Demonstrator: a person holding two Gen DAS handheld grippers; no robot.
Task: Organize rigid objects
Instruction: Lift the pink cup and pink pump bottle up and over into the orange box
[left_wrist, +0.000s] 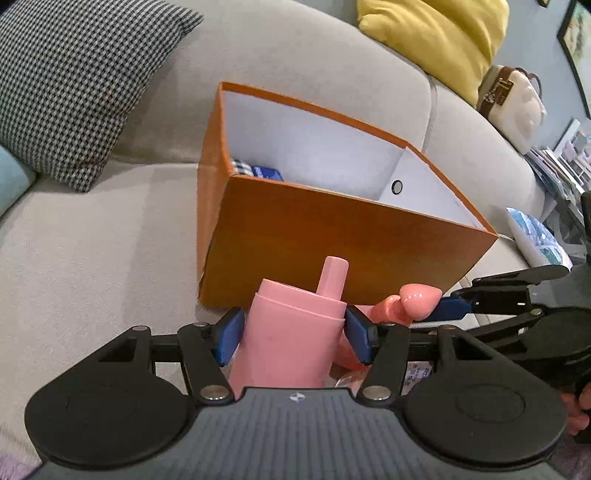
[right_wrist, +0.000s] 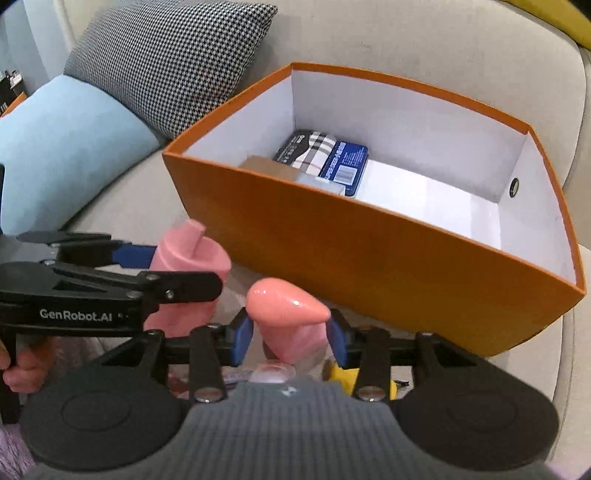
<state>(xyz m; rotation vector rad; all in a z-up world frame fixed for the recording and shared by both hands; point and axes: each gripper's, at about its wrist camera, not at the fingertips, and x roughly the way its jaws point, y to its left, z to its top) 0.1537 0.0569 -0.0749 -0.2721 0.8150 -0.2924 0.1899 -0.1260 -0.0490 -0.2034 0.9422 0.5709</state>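
Left wrist view: the left gripper (left_wrist: 294, 334) pinches a pink bottle (left_wrist: 284, 339) between its blue pads (left_wrist: 231, 338), the bottle upright with its spout (left_wrist: 332, 277) rising before the orange box (left_wrist: 332, 240). Right wrist view: the right gripper (right_wrist: 291, 338) has its jaws partly spread around a glossy pink piece (right_wrist: 286, 306); whether the pads (right_wrist: 242, 338) press on it I cannot tell. A clear round thing (right_wrist: 271, 373) and something yellow (right_wrist: 345, 373) lie below it, half hidden. The two grippers sit just beside each other, close to the box's near wall. Inside the box, at its far left end, lie a plaid pack (right_wrist: 314, 147), a blue pack (right_wrist: 349, 162) and a brown card (right_wrist: 267, 166). The box rests on a grey sofa (right_wrist: 122, 206), with checked (right_wrist: 166, 55), pale blue (right_wrist: 62, 147) and yellow (left_wrist: 436, 40) cushions behind it.
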